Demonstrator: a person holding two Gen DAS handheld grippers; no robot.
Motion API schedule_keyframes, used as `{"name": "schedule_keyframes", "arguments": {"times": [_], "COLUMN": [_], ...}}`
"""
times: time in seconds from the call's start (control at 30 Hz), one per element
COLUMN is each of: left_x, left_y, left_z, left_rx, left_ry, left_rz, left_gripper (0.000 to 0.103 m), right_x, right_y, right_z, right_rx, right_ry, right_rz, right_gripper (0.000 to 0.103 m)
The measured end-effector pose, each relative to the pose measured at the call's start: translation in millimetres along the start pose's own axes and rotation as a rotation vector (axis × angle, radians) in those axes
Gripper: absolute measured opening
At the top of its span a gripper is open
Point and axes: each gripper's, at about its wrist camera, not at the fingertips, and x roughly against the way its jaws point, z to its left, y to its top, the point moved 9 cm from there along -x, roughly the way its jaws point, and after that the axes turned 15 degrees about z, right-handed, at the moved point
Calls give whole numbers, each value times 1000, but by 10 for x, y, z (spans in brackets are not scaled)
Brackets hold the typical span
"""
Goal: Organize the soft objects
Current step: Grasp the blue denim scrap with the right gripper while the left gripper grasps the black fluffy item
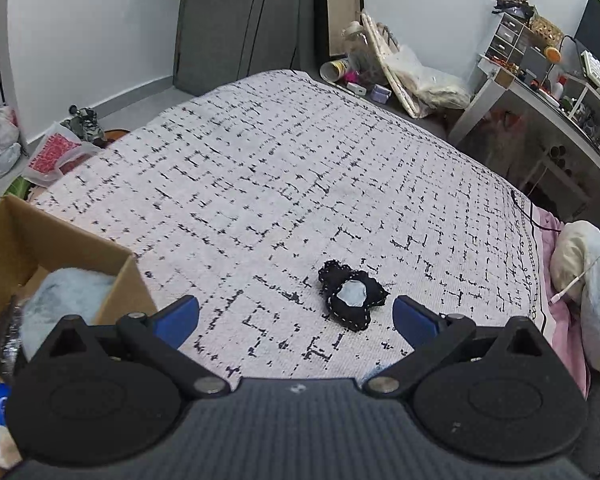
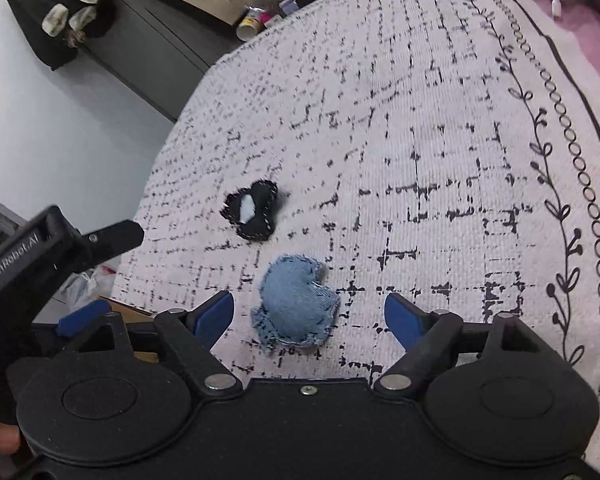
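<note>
A black stitched soft piece with a pale blue patch (image 1: 352, 300) (image 2: 252, 210) lies on the white, black-checked bedspread (image 1: 260, 160). My left gripper (image 1: 296, 316) is open just in front of it, and the piece sits nearer the right blue fingertip (image 1: 408, 318) without touching it. A denim-blue soft piece (image 2: 296, 306) lies flat between the blue pads of my right gripper (image 2: 310, 314); a gap shows on both sides, so this gripper is open too. At the left stands a cardboard box (image 1: 60, 240) with a fluffy light-blue thing (image 1: 68, 292) inside.
The left tool's black housing (image 2: 28, 256) reaches in at the left of the right wrist view. Pillows (image 1: 588, 280) and a pink sheet (image 1: 556, 280) lie at the bed's right edge. A cluttered desk (image 1: 540, 96) stands beyond, and bags (image 1: 0, 132) sit on the floor at the left.
</note>
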Motion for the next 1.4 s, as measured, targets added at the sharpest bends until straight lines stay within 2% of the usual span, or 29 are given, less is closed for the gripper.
{"name": "schedule_keyframes", "arguments": {"times": [0.17,0.3,0.4,0.57,0.67,0.8,1.1,1.4], "left_x": [-154,-269,-294,-337,-377,-394,-542,-797], "left_y": [3,26,63,112,153,174,238,214], "left_z": [24,37,-3,-55,-115,-214,-335,-443], "left_rx": [10,27,19,9,4,-18,-25,-26], "left_ry": [-9,-17,-22,-25,-31,-37,-46,-15], "left_rz": [14,38,39,40,54,60,74,105], "left_gripper": [102,102,102,102,101,100,99,97], "right_x": [-119,-211,-209,-158,-113,-62,163,265], "right_y": [16,-22,-24,-24,-27,-16,11,56], "right_z": [57,148,153,50,-7,-69,-294,-424], "right_rx": [27,123,135,108,68,14,-70,-129], "right_ry": [-8,-86,-138,-185,-159,-140,-177,-167], "right_rz": [-26,-42,-46,-54,-53,-50,-82,-95], "right_gripper": [81,81,69,34,29,27,27,27]}}
